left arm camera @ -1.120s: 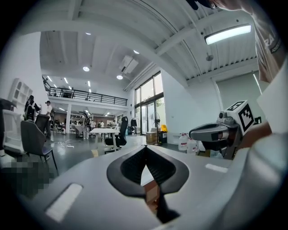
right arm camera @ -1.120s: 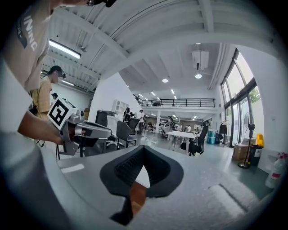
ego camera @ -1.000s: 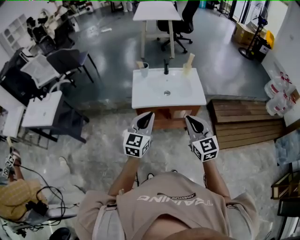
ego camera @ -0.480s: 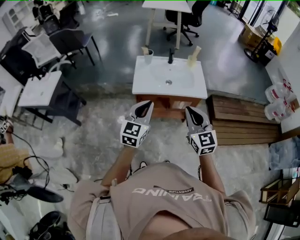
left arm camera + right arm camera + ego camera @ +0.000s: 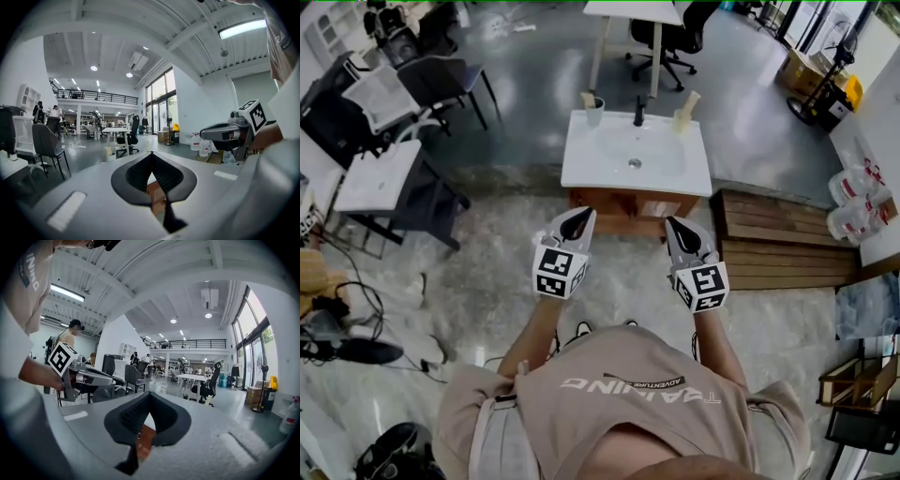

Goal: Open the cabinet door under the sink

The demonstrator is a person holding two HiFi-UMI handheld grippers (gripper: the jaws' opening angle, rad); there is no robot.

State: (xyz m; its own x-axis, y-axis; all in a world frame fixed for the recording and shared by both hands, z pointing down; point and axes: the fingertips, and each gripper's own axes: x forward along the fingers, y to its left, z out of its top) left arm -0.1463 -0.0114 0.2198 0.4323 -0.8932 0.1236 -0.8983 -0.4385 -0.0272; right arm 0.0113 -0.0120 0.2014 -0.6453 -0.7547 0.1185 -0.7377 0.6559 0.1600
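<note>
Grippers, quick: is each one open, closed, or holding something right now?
Left gripper: closed, holding nothing.
Right gripper: closed, holding nothing.

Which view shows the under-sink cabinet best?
Head view: the wooden cabinet front shows across its width, foreshortened from above, below the white sink. The left gripper view and right gripper view each catch only a brown sliver of it through the gap between the jaws.
</note>
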